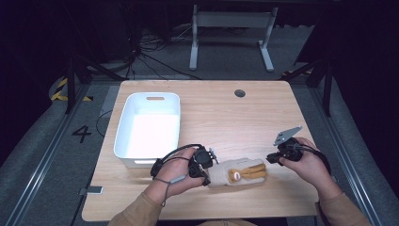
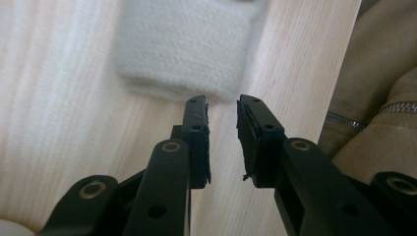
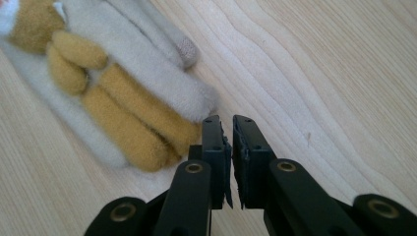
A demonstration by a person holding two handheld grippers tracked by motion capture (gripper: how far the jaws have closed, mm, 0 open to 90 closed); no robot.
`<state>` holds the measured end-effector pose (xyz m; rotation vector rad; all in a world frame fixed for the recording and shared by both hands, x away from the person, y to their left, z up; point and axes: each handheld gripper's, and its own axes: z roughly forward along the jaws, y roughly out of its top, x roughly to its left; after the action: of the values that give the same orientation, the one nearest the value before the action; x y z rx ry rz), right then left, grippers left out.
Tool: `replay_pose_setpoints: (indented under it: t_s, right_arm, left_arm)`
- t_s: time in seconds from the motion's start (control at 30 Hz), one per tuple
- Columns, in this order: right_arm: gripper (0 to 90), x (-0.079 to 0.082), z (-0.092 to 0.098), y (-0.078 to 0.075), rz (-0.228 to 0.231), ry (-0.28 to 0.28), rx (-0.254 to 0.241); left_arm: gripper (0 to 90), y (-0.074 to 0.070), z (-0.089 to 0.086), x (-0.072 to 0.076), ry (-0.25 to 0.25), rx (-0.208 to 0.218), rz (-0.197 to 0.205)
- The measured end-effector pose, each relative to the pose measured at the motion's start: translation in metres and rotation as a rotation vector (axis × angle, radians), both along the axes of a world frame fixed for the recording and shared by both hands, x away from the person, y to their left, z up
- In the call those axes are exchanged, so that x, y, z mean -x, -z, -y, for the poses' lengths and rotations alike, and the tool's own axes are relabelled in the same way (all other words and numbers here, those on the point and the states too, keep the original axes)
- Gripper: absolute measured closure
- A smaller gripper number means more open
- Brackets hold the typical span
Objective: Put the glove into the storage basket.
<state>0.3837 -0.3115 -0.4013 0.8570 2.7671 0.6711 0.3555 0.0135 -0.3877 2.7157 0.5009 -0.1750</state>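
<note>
Left hand (image 1: 176, 170) low at table's (image 1: 221, 115) near edge, left gripper (image 1: 207, 167) aimed right at cuff end of plush glove (image 1: 237, 173). Right hand (image 1: 306, 162) opposite, right gripper (image 1: 269, 159) aimed left at glove's fingertips. Glove flat on table between both, right of white bin (image 1: 148, 127).

Left gripper view: jaws parted a little, nothing between, blurred knit cuff (image 2: 184, 46) just ahead; tan zipped sleeve (image 2: 378, 113) alongside.

Right gripper view: jaws almost closed, narrow slit, gripping nothing; yellow plush fingers (image 3: 133, 123) beside tips.

Floor marking "4" (image 1: 81, 133) in high view.

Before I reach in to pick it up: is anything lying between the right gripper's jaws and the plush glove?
No. In the right gripper view, the right gripper sits just off the glove fingertips, with bare wooden table between them.
</note>
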Motion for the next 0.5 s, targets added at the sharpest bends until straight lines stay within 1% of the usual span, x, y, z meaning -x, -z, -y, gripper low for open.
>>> replay_pose_setpoints:
  t_s: [0.1, 0.13, 0.2, 0.27, 0.33, 0.4, 0.47, 0.5]
  right_arm:
    - [83.2, 0.003, 0.004, -0.001, 0.009, 0.015, -0.011]
    - [82.9, 0.004, 0.005, -0.001, 0.005, 0.021, -0.013]
    - [81.7, 0.008, 0.009, -0.001, 0.009, 0.033, -0.019]
    - [80.2, 0.010, 0.013, 0.000, 0.007, 0.043, -0.023]
    - [76.3, 0.014, 0.017, 0.000, 0.004, 0.062, -0.032]
    - [74.1, 0.017, 0.020, 0.000, -0.002, 0.079, -0.048]
    - [72.8, 0.019, 0.022, -0.001, 0.002, 0.091, -0.057]
    - [72.0, 0.020, 0.024, -0.001, -0.002, 0.090, -0.060]
  left_arm:
    - [71.3, -0.004, 0.002, -0.002, -0.010, 0.025, 0.011]
    - [70.1, -0.006, 0.004, -0.004, -0.014, 0.033, 0.022]
    - [67.2, -0.008, 0.007, -0.006, -0.018, 0.041, 0.029]
    - [63.1, -0.009, 0.012, -0.008, -0.014, 0.051, 0.043]
    - [57.7, -0.008, 0.017, -0.009, -0.010, 0.056, 0.054]
    - [53.4, -0.007, 0.021, -0.010, -0.016, 0.063, 0.049]
    - [50.8, -0.006, 0.025, -0.012, -0.016, 0.072, 0.042]
    - [48.6, -0.005, 0.027, -0.013, -0.016, 0.080, 0.047]
